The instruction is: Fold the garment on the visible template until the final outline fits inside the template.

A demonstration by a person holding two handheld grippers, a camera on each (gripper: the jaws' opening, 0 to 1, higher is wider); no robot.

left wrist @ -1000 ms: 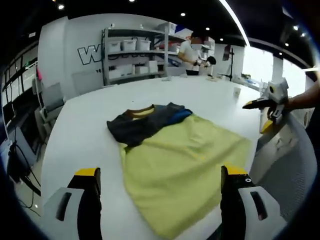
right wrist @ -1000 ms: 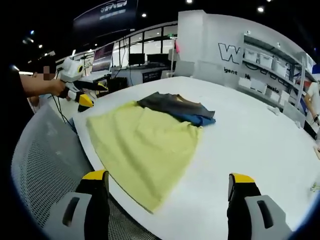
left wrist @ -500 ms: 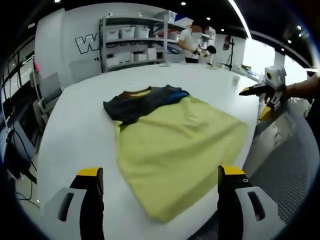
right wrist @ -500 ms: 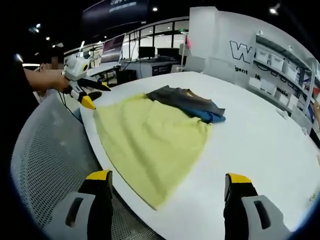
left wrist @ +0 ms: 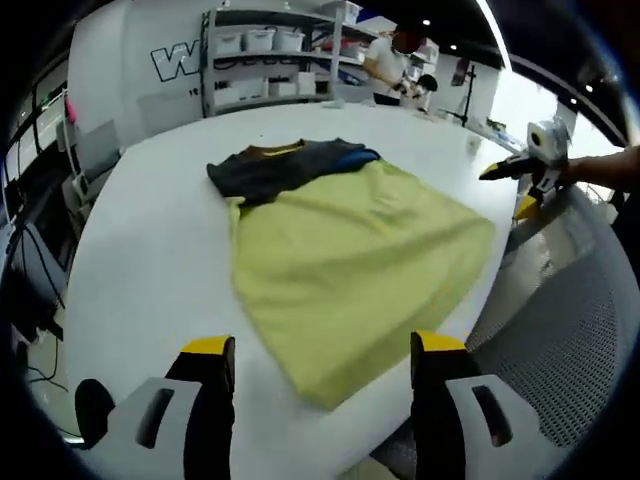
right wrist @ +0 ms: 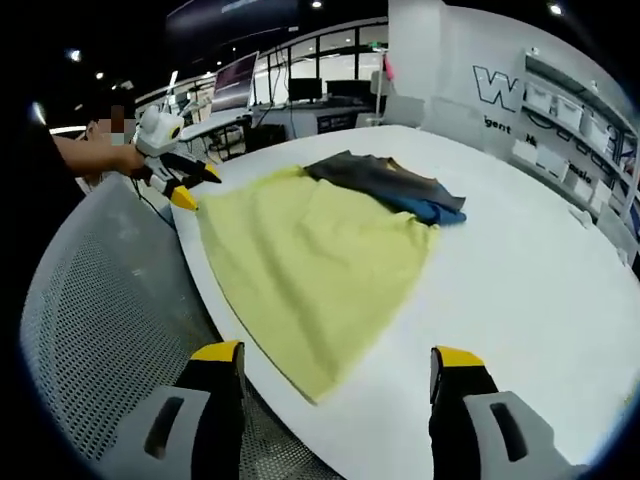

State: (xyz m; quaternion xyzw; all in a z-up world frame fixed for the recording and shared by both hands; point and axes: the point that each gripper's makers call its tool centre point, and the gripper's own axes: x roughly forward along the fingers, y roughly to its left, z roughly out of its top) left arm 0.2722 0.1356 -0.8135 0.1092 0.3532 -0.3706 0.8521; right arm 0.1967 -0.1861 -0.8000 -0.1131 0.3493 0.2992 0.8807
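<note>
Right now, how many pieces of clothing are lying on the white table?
3, as far as shows: a yellow garment spread flat near the table edge, a dark grey garment at its far end, and a blue one peeking between them. More may be hidden underneath.

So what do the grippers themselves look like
Both alike: the left gripper and right gripper each have two grey jaws with a dark slot, black inner faces and yellow tips. Seen from across the table, each has a white body.
</note>
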